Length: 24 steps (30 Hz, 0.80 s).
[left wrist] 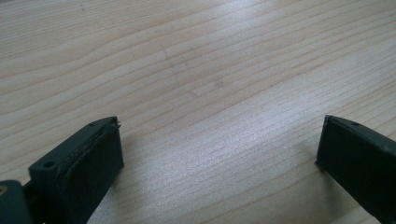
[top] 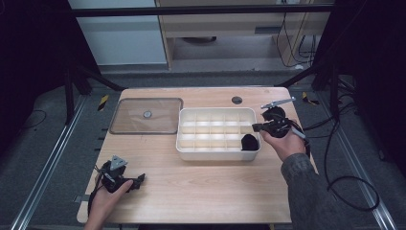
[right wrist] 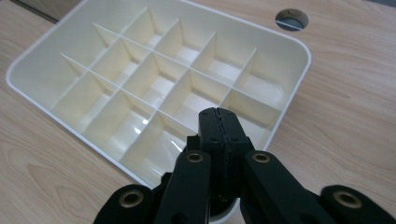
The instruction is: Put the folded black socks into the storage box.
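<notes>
Right gripper (top: 254, 127) hovering clenched and empty over the divided tray (top: 218, 114); left gripper (top: 141, 178) resting released on the table (top: 201, 187).

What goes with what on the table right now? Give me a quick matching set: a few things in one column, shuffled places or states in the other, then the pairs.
Things:
1. clear lid
2. black object
3. left gripper
4. right gripper

Places or states:
A. fingers pressed together, at the tray's right end
B. lying flat, left of the white tray
C. fingers apart over bare wood
D. in the tray's near right compartment

Pairs: 1-B, 2-D, 3-C, 4-A
</notes>
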Each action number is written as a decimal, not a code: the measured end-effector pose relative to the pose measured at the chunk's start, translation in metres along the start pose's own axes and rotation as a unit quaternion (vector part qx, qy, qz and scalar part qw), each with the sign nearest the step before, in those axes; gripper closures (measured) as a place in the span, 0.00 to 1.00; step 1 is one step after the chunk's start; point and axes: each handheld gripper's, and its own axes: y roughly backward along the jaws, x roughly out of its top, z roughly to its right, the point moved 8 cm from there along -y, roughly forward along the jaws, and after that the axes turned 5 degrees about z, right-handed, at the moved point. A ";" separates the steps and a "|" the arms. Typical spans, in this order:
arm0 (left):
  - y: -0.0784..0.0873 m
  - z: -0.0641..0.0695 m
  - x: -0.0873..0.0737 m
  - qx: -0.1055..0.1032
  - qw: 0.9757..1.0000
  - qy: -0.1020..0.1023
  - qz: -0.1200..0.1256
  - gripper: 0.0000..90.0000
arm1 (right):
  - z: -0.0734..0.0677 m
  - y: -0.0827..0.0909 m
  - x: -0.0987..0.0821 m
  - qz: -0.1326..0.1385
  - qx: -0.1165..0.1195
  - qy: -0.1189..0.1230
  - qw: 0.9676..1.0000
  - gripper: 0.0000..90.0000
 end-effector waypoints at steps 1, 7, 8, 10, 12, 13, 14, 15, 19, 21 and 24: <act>0.000 0.000 0.000 0.000 1.000 0.000 0.000 0.00 | -0.002 0.002 0.002 0.007 0.004 -0.001 1.000 1.00; 0.000 0.000 0.000 0.001 1.000 0.001 0.000 0.00 | -0.009 0.010 0.009 0.037 0.012 0.002 0.999 1.00; 0.000 0.000 0.000 0.000 1.000 0.001 0.000 0.00 | -0.010 0.011 0.010 0.040 0.014 0.003 0.999 1.00; 0.000 0.000 0.000 0.000 1.000 0.000 -0.001 0.00 | -0.012 0.014 0.012 0.049 0.015 0.002 0.999 1.00; 0.000 0.000 0.000 0.000 1.000 0.001 -0.001 0.00 | -0.014 0.017 0.013 0.055 0.017 0.003 0.998 1.00; 0.000 0.000 0.000 0.000 1.000 0.001 -0.001 0.00 | -0.015 0.018 0.014 0.058 0.018 0.004 0.998 1.00; 0.000 0.000 0.000 0.000 1.000 0.001 -0.001 0.00 | -0.016 0.019 0.014 0.061 0.021 0.003 0.998 1.00; 0.000 0.000 0.000 0.000 1.000 0.001 -0.002 0.00 | -0.017 0.020 0.014 0.063 0.021 0.004 0.998 1.00; 0.000 0.000 0.000 0.001 1.000 0.001 -0.001 0.00 | -0.021 0.025 0.013 0.070 0.025 0.007 0.997 1.00; 0.000 0.000 0.000 0.001 1.000 0.001 0.000 0.00 | -0.023 0.028 0.011 0.073 0.026 0.006 0.997 1.00; 0.000 0.000 0.000 0.001 1.000 0.001 0.000 0.00 | -0.024 0.033 0.010 0.081 0.026 0.005 0.996 1.00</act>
